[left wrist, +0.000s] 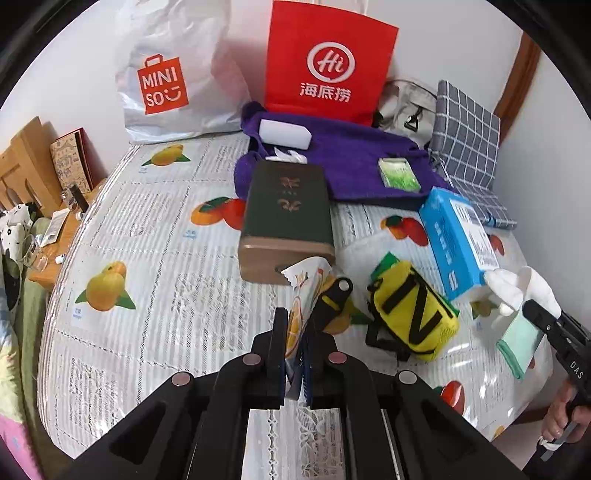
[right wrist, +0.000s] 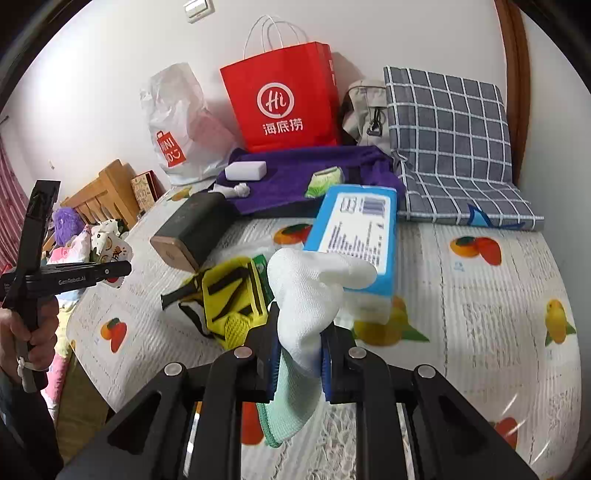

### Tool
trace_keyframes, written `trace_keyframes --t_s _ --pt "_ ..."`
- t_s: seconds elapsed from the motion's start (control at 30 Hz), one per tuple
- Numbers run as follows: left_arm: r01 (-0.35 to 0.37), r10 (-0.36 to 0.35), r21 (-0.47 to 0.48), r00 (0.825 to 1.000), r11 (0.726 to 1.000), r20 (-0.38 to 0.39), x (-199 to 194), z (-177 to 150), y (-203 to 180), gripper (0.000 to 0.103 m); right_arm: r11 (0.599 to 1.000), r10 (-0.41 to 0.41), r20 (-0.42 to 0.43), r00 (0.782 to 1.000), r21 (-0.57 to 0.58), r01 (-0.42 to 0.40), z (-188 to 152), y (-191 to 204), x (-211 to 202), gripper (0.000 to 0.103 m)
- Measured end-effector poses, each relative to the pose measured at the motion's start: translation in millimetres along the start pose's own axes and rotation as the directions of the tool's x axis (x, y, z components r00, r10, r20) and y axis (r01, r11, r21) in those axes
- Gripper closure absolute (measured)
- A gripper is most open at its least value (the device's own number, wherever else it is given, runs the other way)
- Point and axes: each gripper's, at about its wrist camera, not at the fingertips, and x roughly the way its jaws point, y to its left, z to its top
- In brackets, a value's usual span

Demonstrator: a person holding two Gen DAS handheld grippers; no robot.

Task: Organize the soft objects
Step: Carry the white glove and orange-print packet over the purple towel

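Left hand-held gripper (left wrist: 295, 354): pressed together on a printed snack packet (left wrist: 301, 295), packet standing up out of the jaws above the tabletop (left wrist: 147, 229). Right hand-held gripper (right wrist: 298, 354): pinching a white-and-mint sock (right wrist: 306, 295), white toe flopped up and over, mint cuff hanging below the pads.

Left wrist view only:
- Black fob (left wrist: 334, 295) just behind the packet.
- Gold lettering on top of the dark green tissue box (left wrist: 286, 218).
- Full MINISO print on the white shopping bag (left wrist: 173, 74).
- Right gripper seen from outside at right edge, sock in its tips, beside the blue tissue pack (left wrist: 458, 240).

Right wrist view only:
- Blue tissue pack's label face, pack lying directly behind the sock.
- Handles on the red Haidilao bag (right wrist: 284, 99).
- Wall switch (right wrist: 199, 8) at top.
- Purple plush toy (right wrist: 66, 221) at left past the tabletop.
- Left gripper from outside, gripped in a bare hand (right wrist: 33, 332); packet not readable there.

Both views: yellow pouch (left wrist: 410, 314) with black straps lying between the two grippers; purple towel (left wrist: 351, 158) at back carrying a white case (left wrist: 284, 134) and green packet (left wrist: 399, 173); grey checked cushion (right wrist: 450, 140) at back right.
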Motion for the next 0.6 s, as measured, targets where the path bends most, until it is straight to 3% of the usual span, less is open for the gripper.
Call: trace_keyframes --t_s 0.6 --pt "-0.017 0.017 -0.03 1.0 0.999 0.02 4.1 34.0 0.4 0.096 1.0 -0.005 0.003 1.0 0.005 0.005 40.7 6.7 12.2 0.085"
